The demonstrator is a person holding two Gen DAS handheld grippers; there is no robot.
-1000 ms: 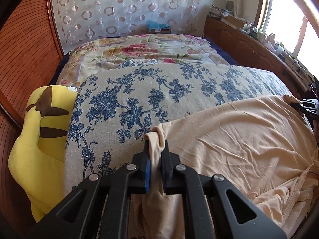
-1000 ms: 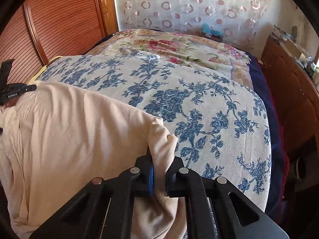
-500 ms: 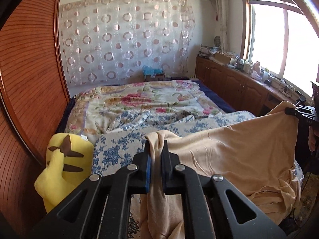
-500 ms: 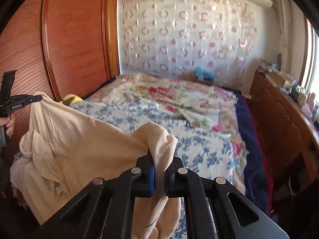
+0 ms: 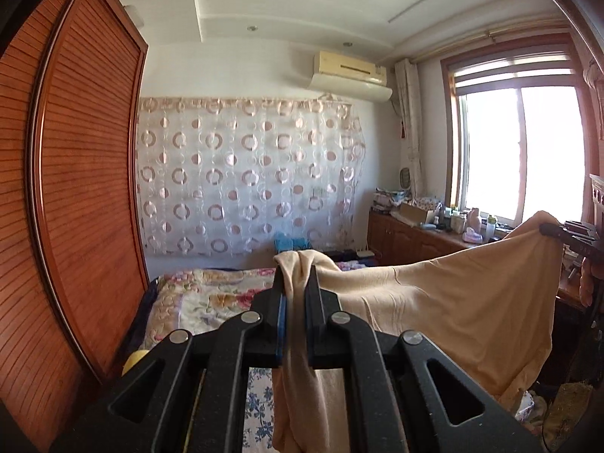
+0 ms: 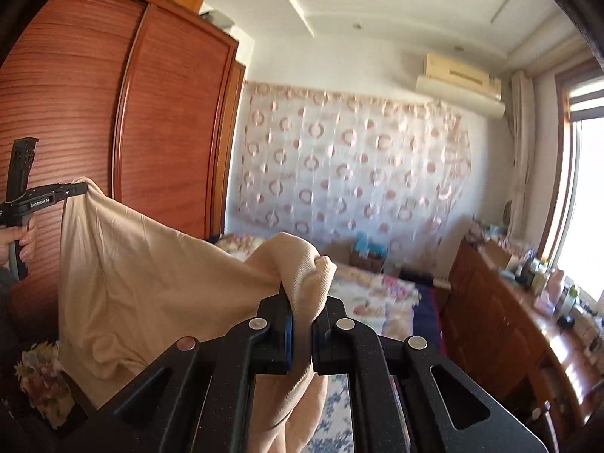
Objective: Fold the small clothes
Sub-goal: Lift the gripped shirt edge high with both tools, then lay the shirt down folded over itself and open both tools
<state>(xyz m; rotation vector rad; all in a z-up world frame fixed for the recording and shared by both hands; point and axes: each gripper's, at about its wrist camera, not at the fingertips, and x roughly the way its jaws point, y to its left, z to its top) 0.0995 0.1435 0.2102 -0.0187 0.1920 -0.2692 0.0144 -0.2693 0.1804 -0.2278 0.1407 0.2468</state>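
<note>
A peach-coloured garment [image 5: 453,309] hangs stretched in the air between my two grippers, high above the bed. My left gripper [image 5: 296,271] is shut on one corner of it, with cloth bunched over the fingertips. My right gripper [image 6: 302,294] is shut on the other corner; the garment [image 6: 151,279] spreads away to the left of it. The right gripper also shows at the right edge of the left wrist view [image 5: 566,232]. The left gripper also shows at the left edge of the right wrist view [image 6: 64,192]. The lower part of the garment hangs loose below.
A bed with a floral quilt [image 5: 211,298] and a blue-flowered cover [image 6: 339,415] lies below. A wooden wardrobe [image 5: 75,207] stands at the left. A low cabinet with several small items [image 6: 521,294] runs under the window [image 5: 521,151]. A patterned curtain [image 5: 245,181] covers the far wall.
Both grippers have risen from the bed surface, lifting the garment off the bed and holding it spread in the air. The views now tilt up toward the wall and ceiling.
</note>
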